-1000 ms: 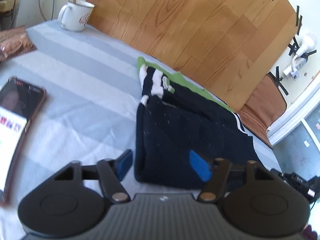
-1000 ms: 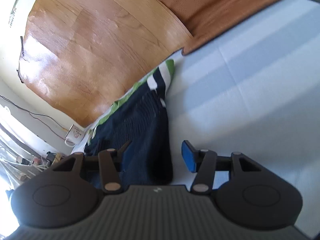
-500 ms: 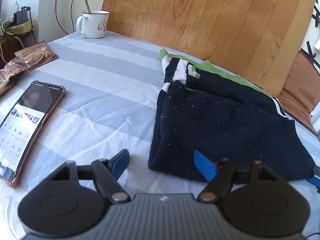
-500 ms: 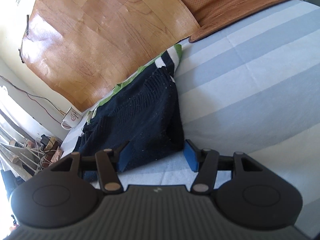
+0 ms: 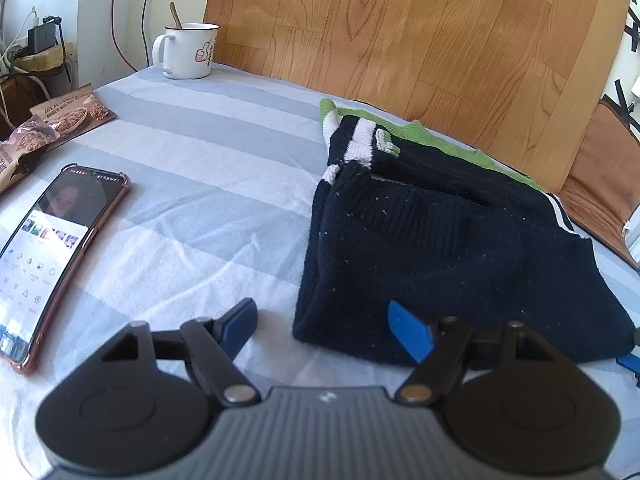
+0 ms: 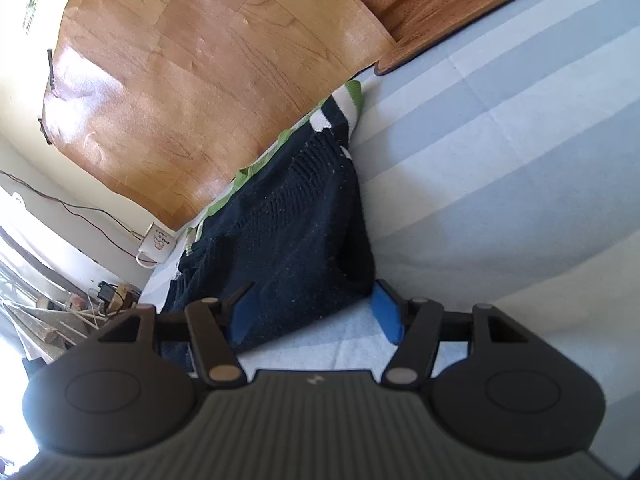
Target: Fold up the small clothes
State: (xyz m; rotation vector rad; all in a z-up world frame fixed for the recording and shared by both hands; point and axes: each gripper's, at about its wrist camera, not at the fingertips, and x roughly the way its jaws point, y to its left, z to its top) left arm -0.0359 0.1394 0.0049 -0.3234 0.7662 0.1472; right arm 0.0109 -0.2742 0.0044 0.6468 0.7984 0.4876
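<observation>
A small dark navy knit sweater [image 5: 440, 252] with white and green stripes lies folded on the striped bed sheet; it also shows in the right wrist view [image 6: 296, 232]. My left gripper [image 5: 324, 326] is open, its jaws straddling the sweater's near left corner just in front of it. My right gripper [image 6: 316, 312] is open, its jaws either side of the sweater's near right corner. A blue tip of the right gripper shows at the far right of the left wrist view [image 5: 630, 360].
A phone [image 5: 52, 248] with its screen lit lies on the sheet to the left. Snack packets [image 5: 56, 120] lie at the far left. A white mug [image 5: 188, 52] stands at the back by the wooden headboard [image 5: 400, 40]. A brown cushion [image 6: 440, 8] lies at the headboard's right end.
Both grippers have drawn back and levelled out, so more of the bed and sweater shows. The left view has swung to face the headboard. Both stay open.
</observation>
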